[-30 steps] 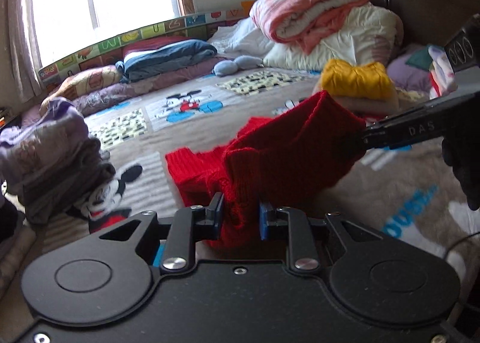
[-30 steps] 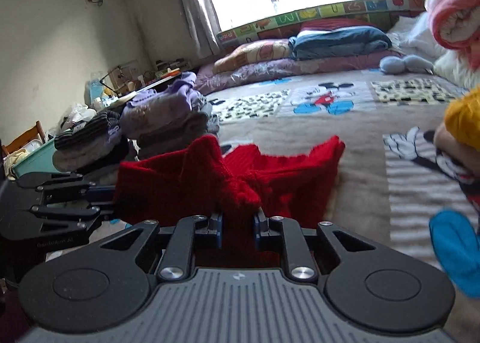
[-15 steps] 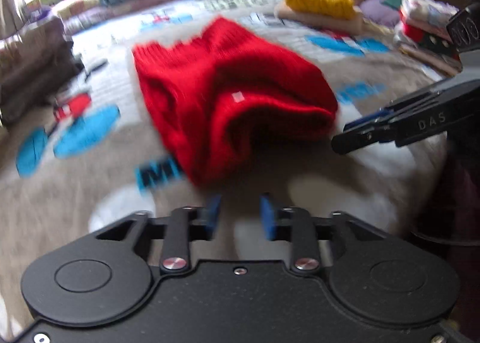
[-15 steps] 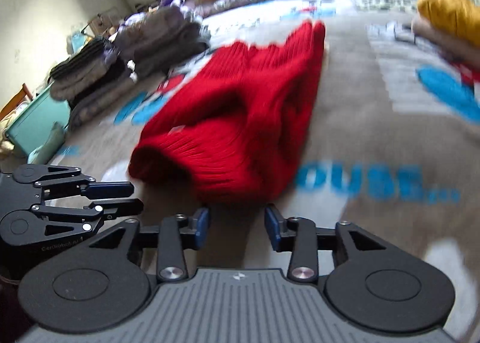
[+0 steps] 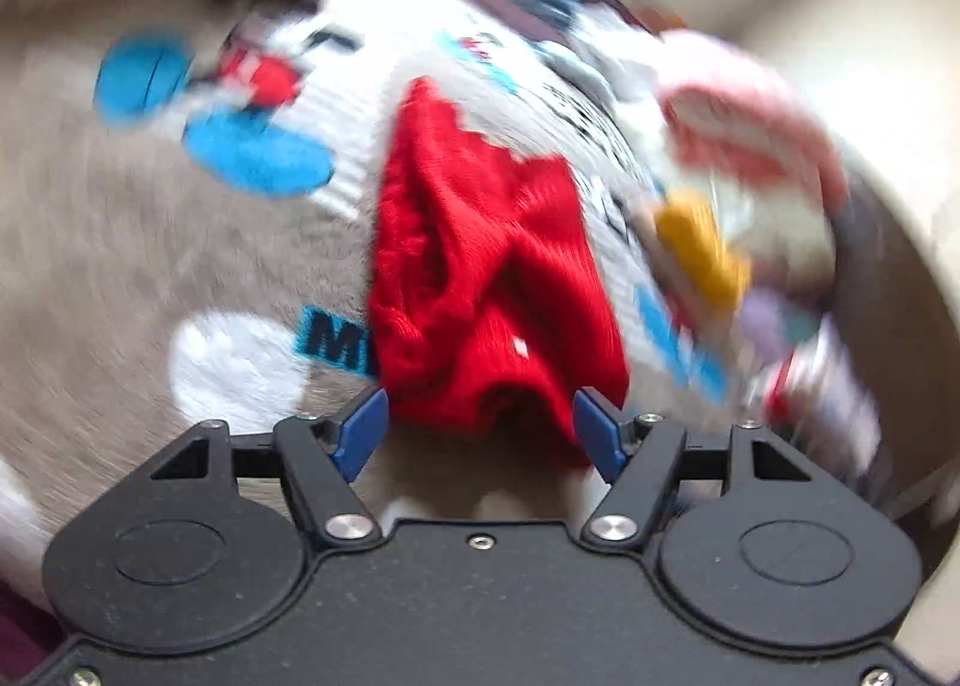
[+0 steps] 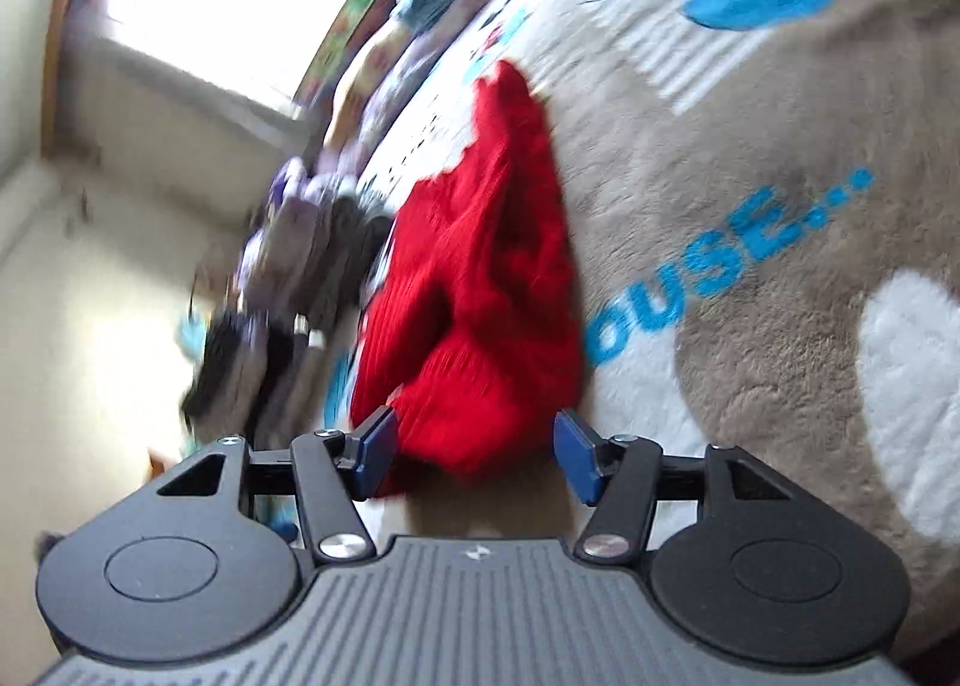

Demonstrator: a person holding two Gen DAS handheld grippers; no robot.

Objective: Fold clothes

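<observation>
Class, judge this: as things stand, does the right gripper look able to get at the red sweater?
Probably yes. The right gripper is open, the red sweater lies on the blanket just ahead of its fingertips, and nothing stands between.

A home bedroom: cartoon-print bed blanket, heaped bedding.

Bright window above cream wall; bed under grey cartoon-print blanket; views motion-blurred.

Daylit, heavy motion blur, fisheye-warped.
</observation>
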